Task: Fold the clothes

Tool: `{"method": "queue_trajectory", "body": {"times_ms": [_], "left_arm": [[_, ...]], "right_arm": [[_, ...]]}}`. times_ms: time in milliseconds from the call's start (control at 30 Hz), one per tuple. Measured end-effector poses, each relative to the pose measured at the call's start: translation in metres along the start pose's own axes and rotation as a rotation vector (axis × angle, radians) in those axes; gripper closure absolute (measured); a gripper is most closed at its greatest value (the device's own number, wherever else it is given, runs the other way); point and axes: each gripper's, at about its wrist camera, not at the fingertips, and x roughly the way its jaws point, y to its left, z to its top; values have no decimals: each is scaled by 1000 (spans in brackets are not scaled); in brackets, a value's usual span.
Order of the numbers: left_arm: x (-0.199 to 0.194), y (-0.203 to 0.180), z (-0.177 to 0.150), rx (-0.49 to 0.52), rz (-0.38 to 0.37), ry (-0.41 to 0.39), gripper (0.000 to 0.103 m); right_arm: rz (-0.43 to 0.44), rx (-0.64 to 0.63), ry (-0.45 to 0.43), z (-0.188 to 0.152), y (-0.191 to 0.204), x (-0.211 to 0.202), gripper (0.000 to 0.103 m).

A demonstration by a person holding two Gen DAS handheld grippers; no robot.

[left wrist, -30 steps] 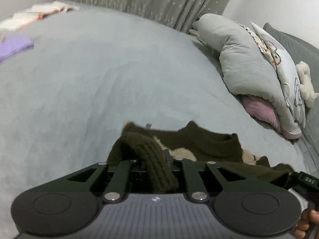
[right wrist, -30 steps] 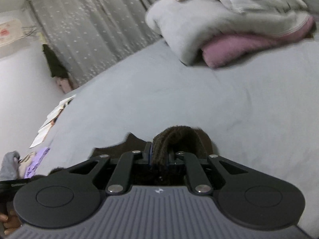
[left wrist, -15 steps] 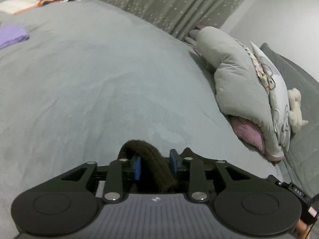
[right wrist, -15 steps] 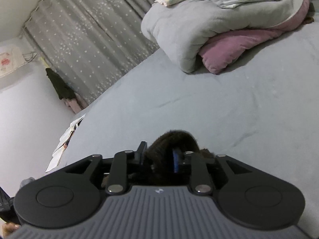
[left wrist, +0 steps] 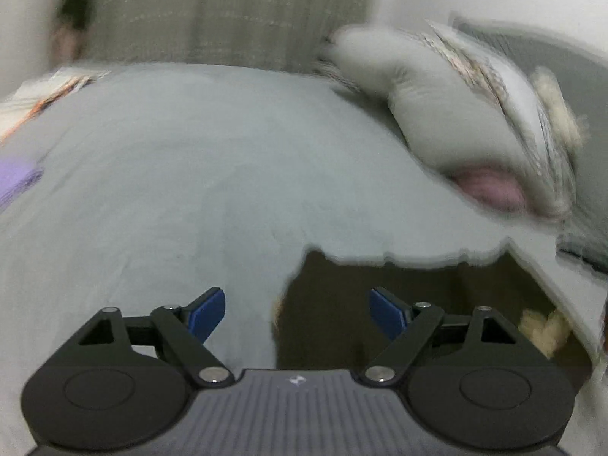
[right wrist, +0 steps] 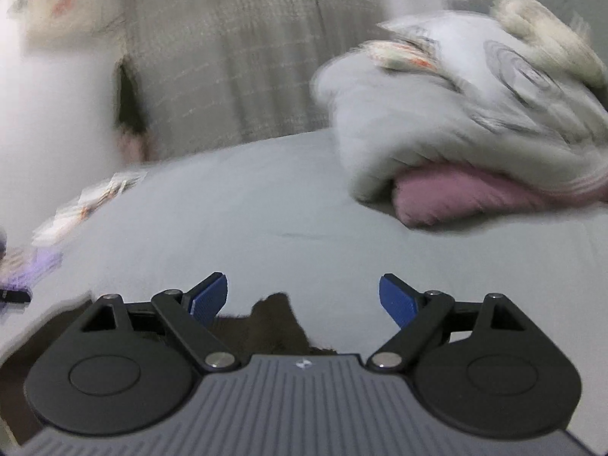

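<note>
Left gripper [left wrist: 297,313] and right gripper [right wrist: 303,299], both spread wide and empty, above the dark brown sweater [left wrist: 410,304] on the grey bed [left wrist: 190,197]

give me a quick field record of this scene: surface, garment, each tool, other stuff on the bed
surface: grey bed
garment: dark brown sweater, lying on the bed, not gripped
left tool: open, above the sweater's left edge
right tool: open, a sweater corner below it
bedding: grey duvet over pink pillow
far left: purple cloth, papers
image: motion-blurred
</note>
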Motion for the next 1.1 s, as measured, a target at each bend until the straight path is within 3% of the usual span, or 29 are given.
{"method": "queue_trajectory", "body": {"times_ms": [133, 200, 267, 300, 333, 367, 467, 700, 833, 933, 1000, 1100], "left_arm": [[12, -15, -11, 124, 3, 31, 20], [17, -18, -15, 156, 4, 44, 23], [19, -16, -16, 150, -16, 57, 44], [19, -14, -16, 140, -15, 60, 48], [20, -12, -17, 127, -9, 61, 62], [21, -11, -17, 110, -7, 61, 73], [20, 0, -13, 41, -22, 49, 84], [14, 29, -7, -196, -92, 19, 87], [9, 54, -8, -349, -188, 12, 87], [7, 72, -12, -440, -217, 12, 88], [7, 76, -12, -450, -206, 9, 89], [5, 77, -10, -432, -180, 0, 89]], "right_arm": [[3, -210, 126, -10, 30, 20, 51], [-13, -312, 172, -18, 43, 29, 58], [-14, -343, 177, -20, 47, 30, 67], [-13, -318, 166, -18, 44, 28, 82], [-13, -294, 154, -15, 42, 26, 91], [-12, -269, 142, -12, 39, 25, 92], [-10, -195, 107, -5, 30, 19, 94], [-5, -23, 26, 13, 10, 6, 94], [-2, 75, -21, 23, -1, -1, 94], [16, 187, -4, 21, -18, 4, 94], [6, 265, 29, -8, -30, 12, 94], [-36, 203, 45, -9, -23, 15, 94]]}}
